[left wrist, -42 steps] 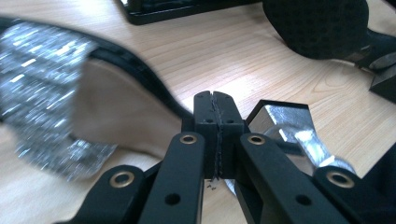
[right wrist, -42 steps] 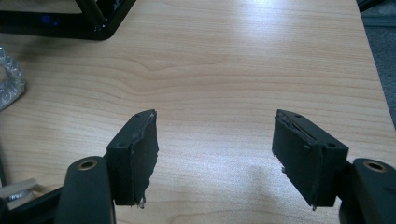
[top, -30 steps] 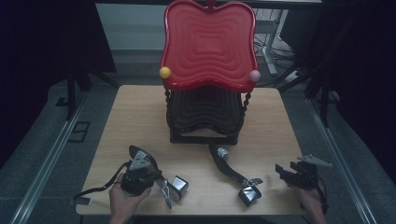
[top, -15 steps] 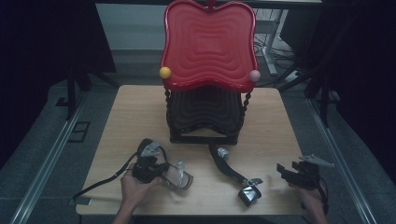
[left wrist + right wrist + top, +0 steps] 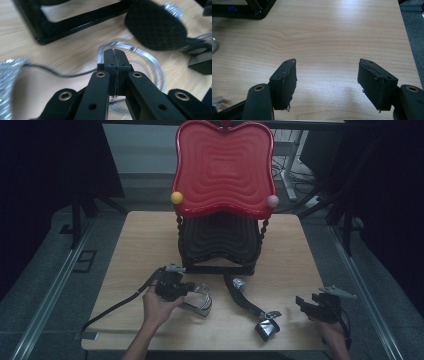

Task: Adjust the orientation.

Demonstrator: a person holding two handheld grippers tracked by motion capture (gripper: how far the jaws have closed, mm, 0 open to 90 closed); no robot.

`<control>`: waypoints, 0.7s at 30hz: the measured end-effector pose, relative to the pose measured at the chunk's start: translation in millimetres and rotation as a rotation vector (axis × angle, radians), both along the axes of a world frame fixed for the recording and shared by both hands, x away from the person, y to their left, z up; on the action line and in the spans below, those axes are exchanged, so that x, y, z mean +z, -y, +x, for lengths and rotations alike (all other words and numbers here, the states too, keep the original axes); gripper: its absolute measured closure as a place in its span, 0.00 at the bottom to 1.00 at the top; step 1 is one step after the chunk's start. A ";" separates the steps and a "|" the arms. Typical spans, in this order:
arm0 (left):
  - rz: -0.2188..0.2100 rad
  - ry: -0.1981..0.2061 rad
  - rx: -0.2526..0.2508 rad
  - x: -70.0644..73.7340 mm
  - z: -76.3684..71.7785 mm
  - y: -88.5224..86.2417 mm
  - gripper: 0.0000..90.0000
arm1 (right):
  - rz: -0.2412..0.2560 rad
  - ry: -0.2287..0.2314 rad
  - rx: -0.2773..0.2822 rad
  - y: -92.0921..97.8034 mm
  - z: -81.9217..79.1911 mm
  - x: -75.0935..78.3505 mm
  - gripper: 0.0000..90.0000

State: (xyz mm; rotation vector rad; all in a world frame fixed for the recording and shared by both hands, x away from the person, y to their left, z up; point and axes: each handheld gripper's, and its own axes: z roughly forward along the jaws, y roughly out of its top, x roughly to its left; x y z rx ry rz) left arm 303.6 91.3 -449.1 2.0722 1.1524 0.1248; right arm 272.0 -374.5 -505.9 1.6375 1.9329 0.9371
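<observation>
Left gripper (image 5: pixel 115 53) with jaws pressed together above a silver ring (image 5: pixel 140 53) lying on the counter (image 5: pixel 140 250), beside the black stand (image 5: pixel 220 245), right gripper (image 5: pixel 327 72) jaws wide over bare wood.

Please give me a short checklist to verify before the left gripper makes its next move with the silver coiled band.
1. Left gripper jaws closed: ok, pressed together.
2. Silver band really caught between the jaws: cannot tell; the coil lies around the tips.
3. Black pedal-shaped piece apart from the band: ok in the high view.
4. Right gripper out of the way: ok, open over bare table.
5. Black stand base not touching the band: ok.
</observation>
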 end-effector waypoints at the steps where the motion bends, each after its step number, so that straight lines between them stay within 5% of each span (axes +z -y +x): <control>1: 0.009 -0.006 -0.010 0.2 3.3 10.1 1.00 | -0.013 -0.005 -0.003 1.4 0.4 -1.5 0.35; 12: 0.042 -0.083 -0.031 -32.5 15.5 38.0 1.00 | 0.001 -0.007 -0.031 8.4 -0.1 -0.1 0.35; 16: 0.010 -0.090 -0.014 -37.1 13.2 35.4 1.00 | 0.004 -0.002 -0.035 7.6 -1.2 0.7 0.35; 21: 0.036 -0.073 -0.052 -36.5 3.4 33.0 1.00 | 0.007 -0.008 -0.059 7.4 -1.4 3.3 0.34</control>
